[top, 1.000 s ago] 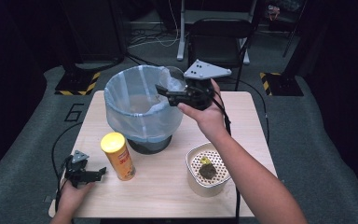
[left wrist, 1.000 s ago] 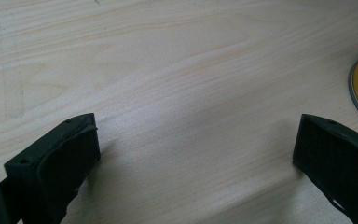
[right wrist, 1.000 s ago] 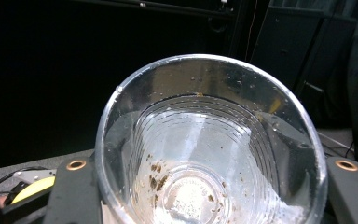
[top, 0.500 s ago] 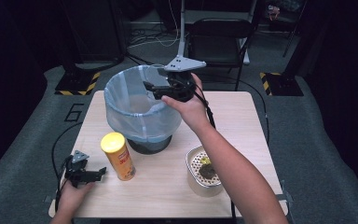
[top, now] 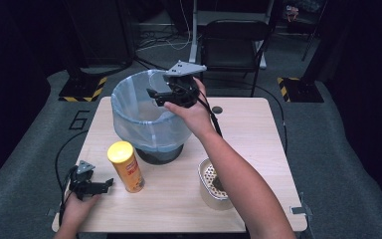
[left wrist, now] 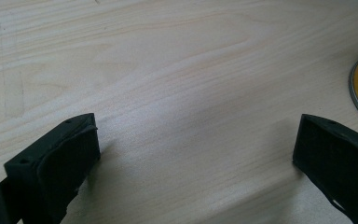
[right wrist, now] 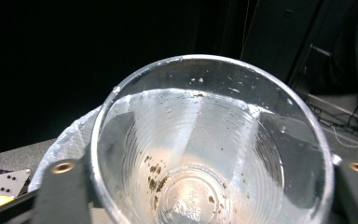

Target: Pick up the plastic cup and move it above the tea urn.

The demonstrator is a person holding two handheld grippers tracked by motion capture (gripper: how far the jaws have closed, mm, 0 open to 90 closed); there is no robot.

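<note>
Right gripper (top: 155, 95) is held over the lined bin (top: 129, 119), a clear plastic cup (right wrist: 209, 154) set between its jaws; the jaws have just been opening, though the cup is seen touching both. Brown crumbs are noted at the cup's bottom. Left gripper (top: 105, 184) rests on the table (top: 258, 129), jaws wide apart, near the yellow can (top: 125, 166). A strainer bowl (top: 211, 184) is seen beside the forearm.

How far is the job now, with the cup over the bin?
Done, it seems: the clear cup is nearly empty, only brown crumbs left inside. In hand: the right gripper holds the cup over the lined bin, its jaws just opening. Left: dropping the cup in. The left gripper rests open on the table.
</note>
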